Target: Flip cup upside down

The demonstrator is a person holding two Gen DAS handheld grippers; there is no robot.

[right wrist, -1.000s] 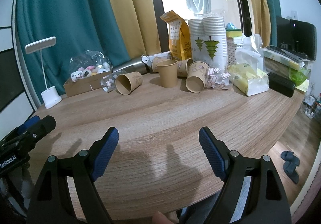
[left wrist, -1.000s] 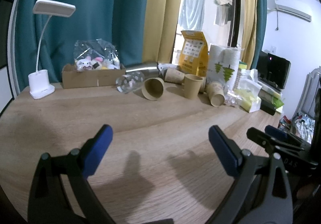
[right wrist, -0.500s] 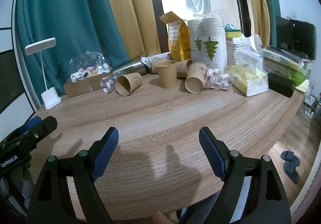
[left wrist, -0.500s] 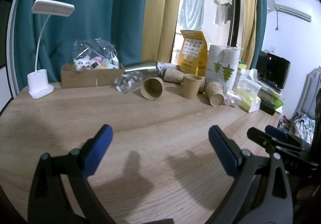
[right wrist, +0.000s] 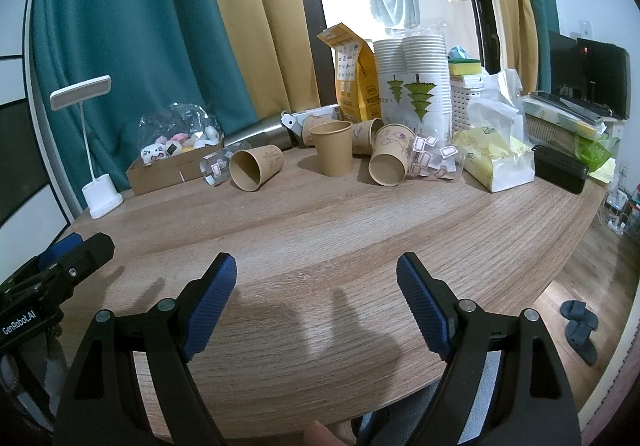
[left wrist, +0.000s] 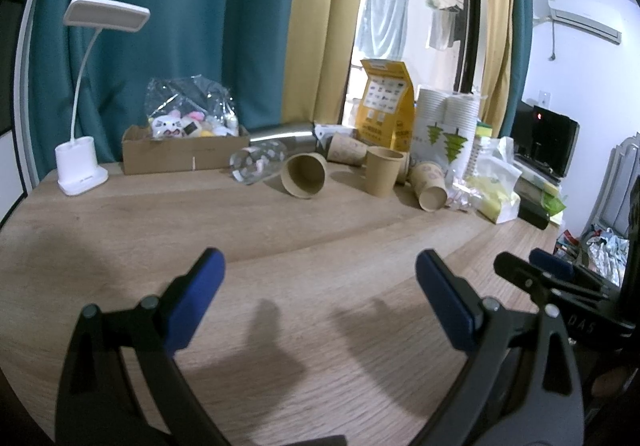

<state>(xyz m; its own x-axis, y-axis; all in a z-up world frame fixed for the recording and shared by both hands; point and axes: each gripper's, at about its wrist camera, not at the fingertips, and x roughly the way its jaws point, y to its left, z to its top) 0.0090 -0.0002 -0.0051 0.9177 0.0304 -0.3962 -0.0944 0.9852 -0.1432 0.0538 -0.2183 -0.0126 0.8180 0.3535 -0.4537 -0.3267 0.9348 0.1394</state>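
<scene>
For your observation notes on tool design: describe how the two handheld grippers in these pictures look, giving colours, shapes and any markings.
Both are alike: the left gripper and right gripper have black plastic frames with triangular cut-outs and round silver rivets. Their two fingers carry blue ribbed pads. The right wrist view shows white "GenRobot.AI" lettering on the left gripper's body. No cables or sleeves are visible.

A wooden table (right wrist: 320, 230) is carrying clutter along its far edge. An upright paper cup (right wrist: 332, 148) is standing there between tipped cups (right wrist: 256, 168), beside a cardboard box (right wrist: 176, 170) and a white desk lamp (right wrist: 102, 198).
</scene>
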